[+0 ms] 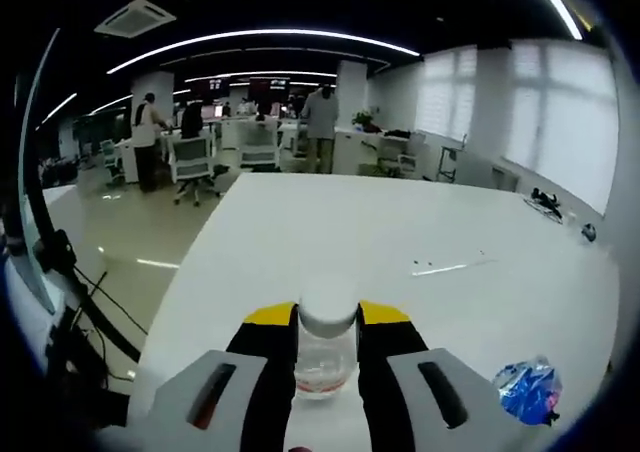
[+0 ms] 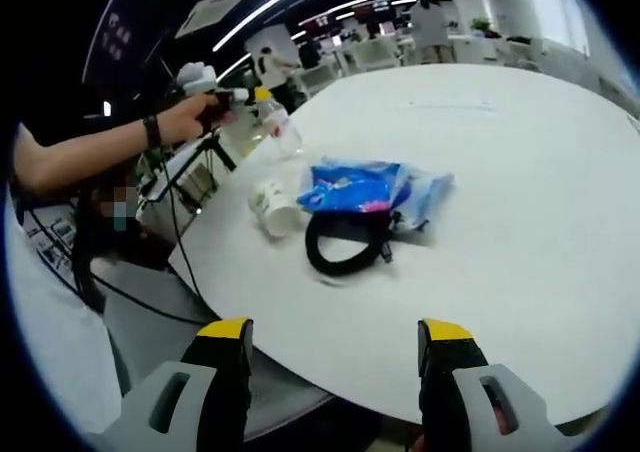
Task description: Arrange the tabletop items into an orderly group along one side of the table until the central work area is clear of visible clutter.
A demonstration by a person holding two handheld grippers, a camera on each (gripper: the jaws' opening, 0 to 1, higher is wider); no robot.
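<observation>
Left gripper (image 1: 326,357) clamped on a clear bottle (image 1: 325,357) by the white table's (image 1: 400,232) near edge; right gripper (image 2: 335,357) spread wide, holding nothing.

Most of the tabletop is bare w/ lots of room ahead. In the right gripper view the bottle sits at the far-left rim, well apart from the right gripper. Blue packet (image 2: 370,190), white cup (image 2: 272,208) on its side & black loop (image 2: 345,240) cluster nearer the middle, beyond the open jaws. Print on packet & cup too blurred to read.
</observation>
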